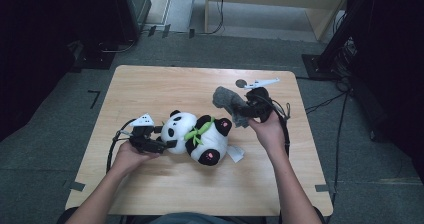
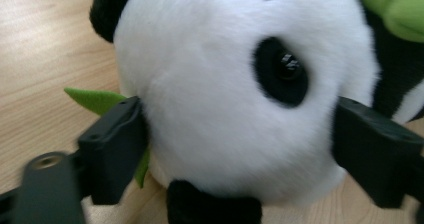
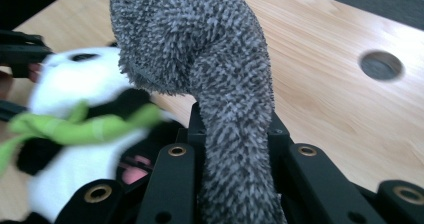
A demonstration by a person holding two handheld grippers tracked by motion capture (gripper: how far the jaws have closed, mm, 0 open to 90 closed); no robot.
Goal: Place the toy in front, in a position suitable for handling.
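Observation:
A black-and-white panda plush (image 1: 197, 136) with a green leaf collar lies on the wooden table (image 1: 150, 84), head toward the left. My left gripper (image 1: 167, 136) stands at its head (image 2: 220, 84), one black jaw on each side of the round, unsqueezed fur, so it is open. Up and right of the panda, my right gripper (image 1: 242, 111) is shut on a grey fuzzy cloth (image 1: 227, 98). In the right gripper view that cloth (image 3: 200, 49) rises from between the jaws (image 3: 235, 134), with the panda (image 3: 75, 84) blurred behind it at the left.
A round hole (image 1: 241, 83) marks the table's far right part. A white tag (image 1: 236, 154) lies beside the panda's foot. Cables trail from both grippers. Dark stands and cables sit on the floor at the right, off the table.

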